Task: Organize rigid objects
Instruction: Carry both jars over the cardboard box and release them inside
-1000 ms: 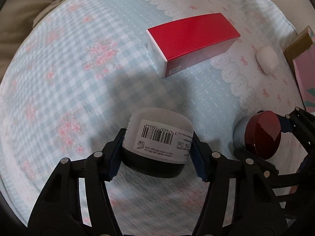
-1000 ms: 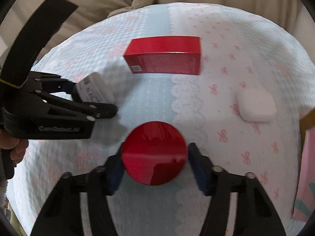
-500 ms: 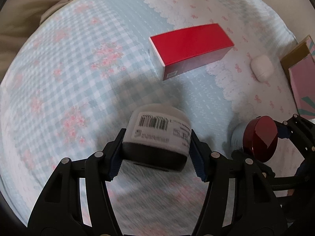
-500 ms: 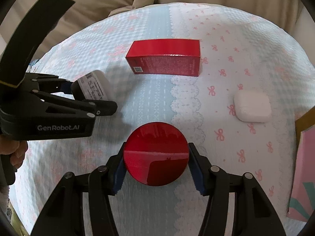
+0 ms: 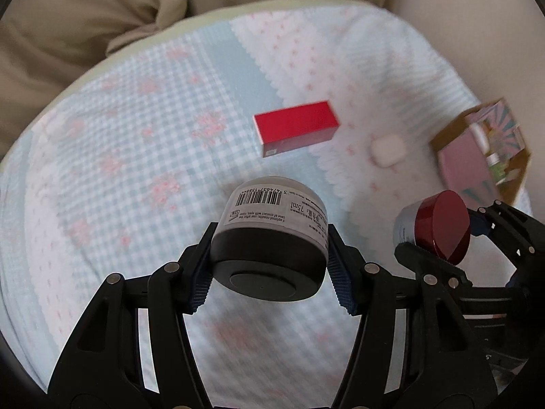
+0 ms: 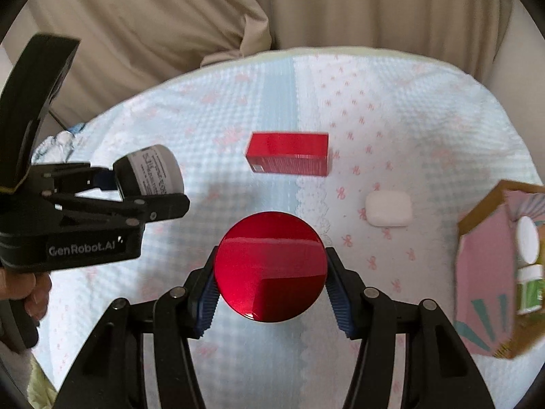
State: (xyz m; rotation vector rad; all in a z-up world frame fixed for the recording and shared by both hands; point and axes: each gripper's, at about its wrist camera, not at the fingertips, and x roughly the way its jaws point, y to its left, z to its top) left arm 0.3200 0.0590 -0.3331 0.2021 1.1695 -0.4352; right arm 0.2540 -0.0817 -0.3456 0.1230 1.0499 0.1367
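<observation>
Now the left hand-held gripper (image 5: pixel 269 262) pinches a grey jar (image 5: pixel 270 235); at its 3 o'clock, the right hand-held gripper (image 6: pixel 270 277) pinches a red-lidded jar (image 6: pixel 270 267).

Left gripper (image 5: pixel 269 259) lifted off the blanket (image 5: pixel 119 170) with the grey jar (image 5: pixel 272 231), now tipped so its dark lid faces the camera, right gripper (image 6: pixel 270 272) raised with the red-lidded jar (image 6: pixel 270 267), red box (image 5: pixel 295 132) and white case (image 5: pixel 387 151) farther off, pink carton (image 6: pixel 494 272) newly in fuller view
</observation>
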